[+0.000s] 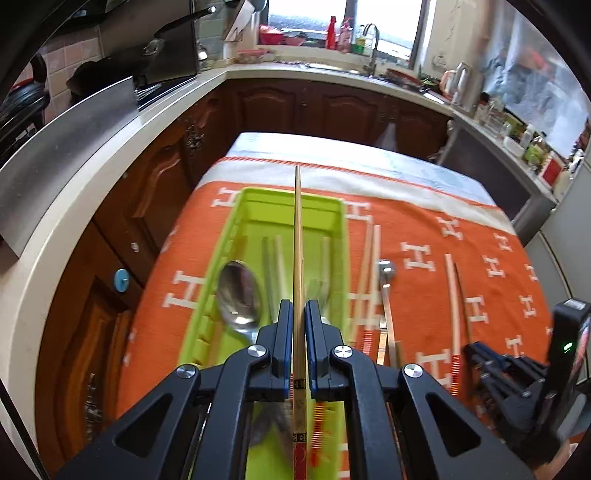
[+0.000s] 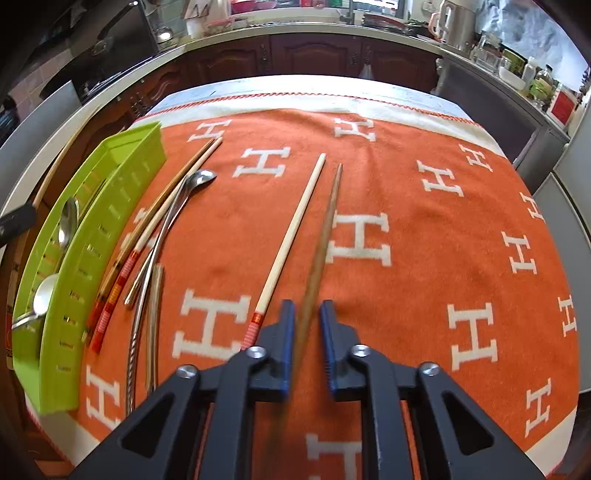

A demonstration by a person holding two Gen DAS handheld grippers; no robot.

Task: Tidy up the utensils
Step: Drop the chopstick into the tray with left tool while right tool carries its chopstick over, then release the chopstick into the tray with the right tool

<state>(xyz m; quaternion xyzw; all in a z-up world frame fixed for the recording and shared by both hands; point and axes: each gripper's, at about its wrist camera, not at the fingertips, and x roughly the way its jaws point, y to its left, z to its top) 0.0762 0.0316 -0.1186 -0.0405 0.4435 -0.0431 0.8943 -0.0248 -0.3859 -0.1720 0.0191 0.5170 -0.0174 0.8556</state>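
Over an orange blanket [image 2: 424, 266], both grippers are tilting downward: left gripper [image 1: 298, 314] pinching a pale chopstick [image 1: 297, 236] pointing straight ahead; right gripper [image 2: 307, 314], nearly closed, is straddling a brown chopstick [image 2: 325, 229] lying likewise.

A home kitchen is shown. A pale worktop [image 1: 207, 88] is wrapped around the room above dark carved wooden cabinet doors [image 1: 266, 107]. A sink tap [image 1: 373, 48] is set beneath a window [image 1: 306, 18], with bottles [image 1: 332, 33] lined up on the sill. A kettle [image 1: 461, 83] and jars [image 2: 539, 79] are crowded along the right side, and a pan [image 1: 162, 40] is seen at the left.
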